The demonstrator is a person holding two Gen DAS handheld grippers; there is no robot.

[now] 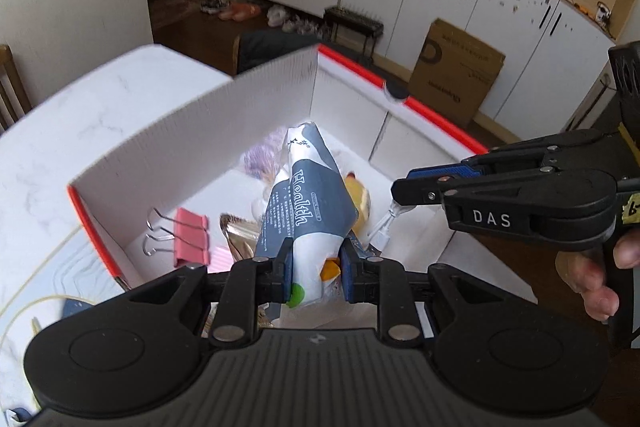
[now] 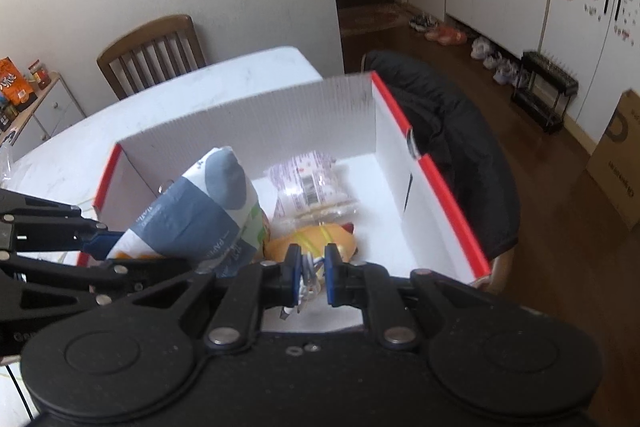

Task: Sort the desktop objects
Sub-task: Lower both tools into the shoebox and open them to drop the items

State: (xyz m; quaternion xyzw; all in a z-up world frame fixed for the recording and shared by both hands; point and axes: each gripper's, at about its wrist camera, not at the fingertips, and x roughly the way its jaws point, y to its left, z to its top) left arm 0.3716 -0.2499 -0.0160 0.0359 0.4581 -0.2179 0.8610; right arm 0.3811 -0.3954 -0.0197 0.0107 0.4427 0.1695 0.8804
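Two grippers hang over my white box: left gripper clamps the packet, pointing lengthwise inward; right gripper pinches a white cable alongside.

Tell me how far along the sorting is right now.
Done: the white box with red edges already holds pink binder clips, a hot-dog toy and a clear wrapped packet.
In hand: the left gripper grips a blue-and-white "Health" bag over the box; the right gripper holds a coiled white cable above it.
Left: releasing both. Items elsewhere on the table aren't clearly visible.
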